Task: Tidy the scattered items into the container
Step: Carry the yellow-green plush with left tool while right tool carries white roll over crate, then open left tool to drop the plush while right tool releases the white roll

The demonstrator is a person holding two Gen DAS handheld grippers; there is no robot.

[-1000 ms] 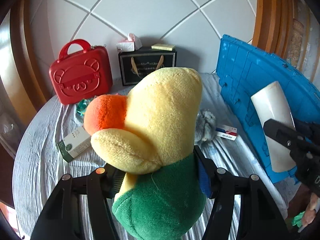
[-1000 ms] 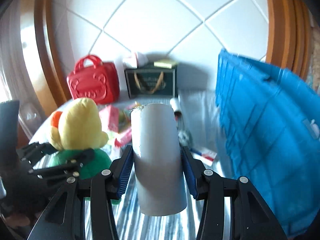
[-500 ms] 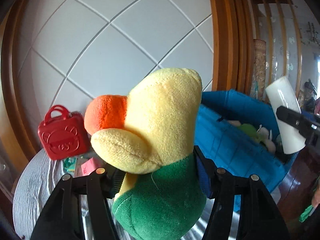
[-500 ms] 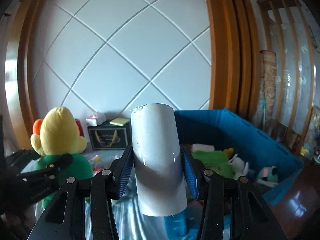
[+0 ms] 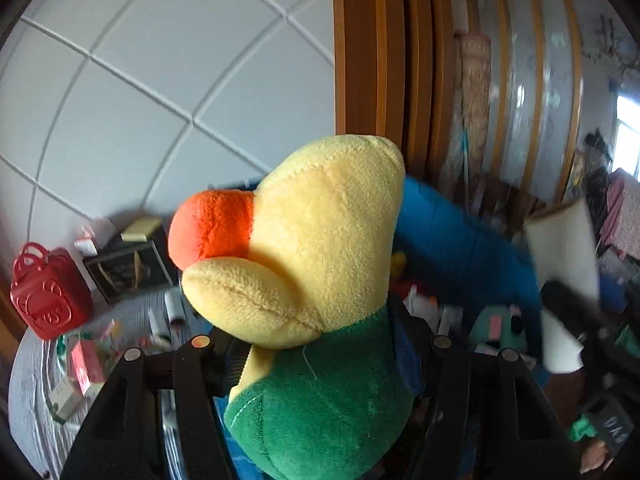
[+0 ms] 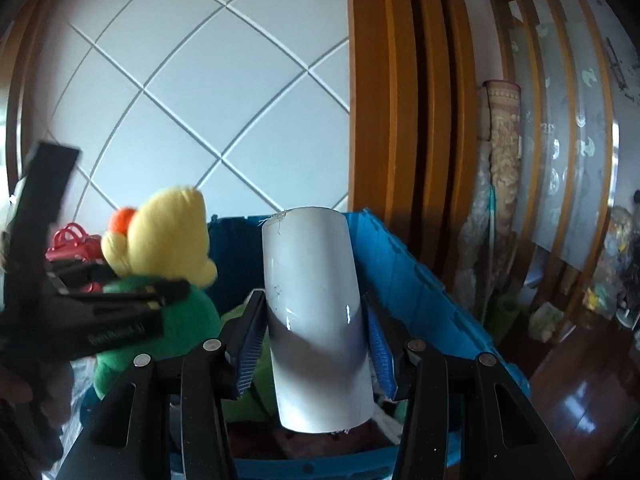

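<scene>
Plush duck (image 5: 320, 264), yellow head, orange beak, green body, sits pinched between my left tongs (image 5: 320, 356), blue pads pressed into the green body on both sides, head sticking up past the tips. In the right wrist view I see the same duck at left, clamped by those tongs and held beside the near-left corner of the blue bin (image 6: 404, 280). White cylinder (image 6: 316, 320) is pinched upright between my right tongs (image 6: 316, 344), pads touching its lower half on both sides, top end poking well above them, held over the bin's open interior. In the left view that cylinder shows at far right, blurred. Bin contents: something green under the cylinder and a jumble of small items; too blurred to name. Worktop (image 5: 32, 400) at left of the left view carries a red carry case (image 5: 48, 292), a black box (image 5: 128, 272) with a yellow pad on it, a pink-red packet (image 5: 86, 364) and scattered small bits.
</scene>
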